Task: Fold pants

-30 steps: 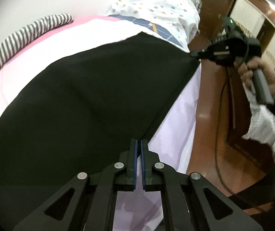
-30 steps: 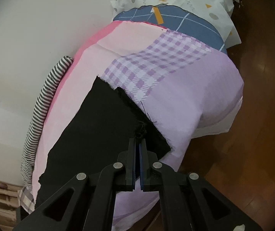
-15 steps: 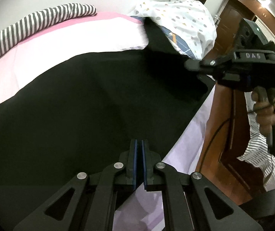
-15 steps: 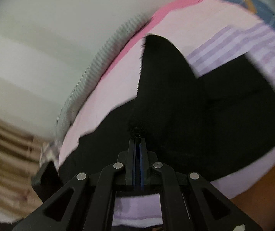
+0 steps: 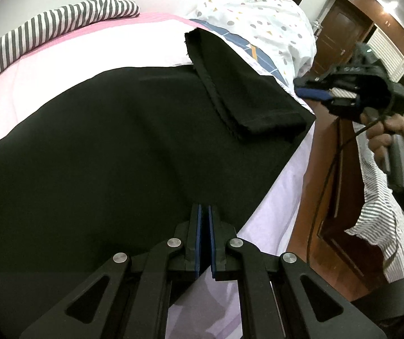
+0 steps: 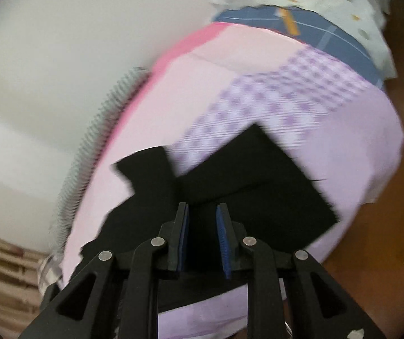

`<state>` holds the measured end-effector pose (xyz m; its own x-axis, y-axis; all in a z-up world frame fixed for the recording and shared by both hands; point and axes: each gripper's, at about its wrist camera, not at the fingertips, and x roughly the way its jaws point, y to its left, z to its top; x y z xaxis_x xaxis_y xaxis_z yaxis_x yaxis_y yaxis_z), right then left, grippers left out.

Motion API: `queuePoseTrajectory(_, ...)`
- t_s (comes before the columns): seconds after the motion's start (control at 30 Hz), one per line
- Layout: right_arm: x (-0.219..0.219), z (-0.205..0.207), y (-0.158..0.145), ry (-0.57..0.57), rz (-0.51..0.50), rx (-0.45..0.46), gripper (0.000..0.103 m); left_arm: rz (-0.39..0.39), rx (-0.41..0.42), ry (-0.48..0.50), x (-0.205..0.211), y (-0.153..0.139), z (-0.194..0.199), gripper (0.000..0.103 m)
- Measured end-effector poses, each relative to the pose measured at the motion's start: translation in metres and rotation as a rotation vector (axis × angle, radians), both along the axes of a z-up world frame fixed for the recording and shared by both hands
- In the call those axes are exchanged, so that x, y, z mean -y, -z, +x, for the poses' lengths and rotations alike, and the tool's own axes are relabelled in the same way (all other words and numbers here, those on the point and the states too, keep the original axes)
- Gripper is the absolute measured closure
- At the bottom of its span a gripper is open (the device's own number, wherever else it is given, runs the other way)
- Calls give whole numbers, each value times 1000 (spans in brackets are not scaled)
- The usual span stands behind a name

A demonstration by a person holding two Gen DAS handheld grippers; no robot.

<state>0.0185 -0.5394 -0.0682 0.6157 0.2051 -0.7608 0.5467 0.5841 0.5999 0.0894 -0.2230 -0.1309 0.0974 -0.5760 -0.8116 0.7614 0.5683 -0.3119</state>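
Fingers on my right gripper [image 6: 202, 220] have just been opening and hold nothing, the dropped hem of the black pants [image 5: 117, 147] lying folded over at one o'clock in the left wrist view. My left gripper [image 5: 204, 220] is pinched shut at the near edge of the pants, spread on the pink and lilac bedspread [image 6: 365, 141]; whether it grips cloth I cannot tell. I judge the first fold just laid, so next I need a fresh grasp to square that skewed flap.
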Motion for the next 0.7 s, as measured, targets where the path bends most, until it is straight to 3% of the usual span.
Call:
queuePoseTrajectory(0.23, 2, 10, 31, 19, 74, -36, 83, -18, -3, -6, -5, 2, 0, 97)
queuePoseTrajectory(0.4, 5, 26, 33, 43, 82, -7, 83, -26, -1, -4, -7, 2, 0, 97)
queuePoseTrajectory(0.5, 13, 43, 31, 40, 53, 4, 98, -25, 9, 0, -6, 2, -1, 97)
queuePoseTrajectory(0.7, 33, 73, 16, 86, -6, 39, 100, -22, 32, 7, -5, 2, -4, 97)
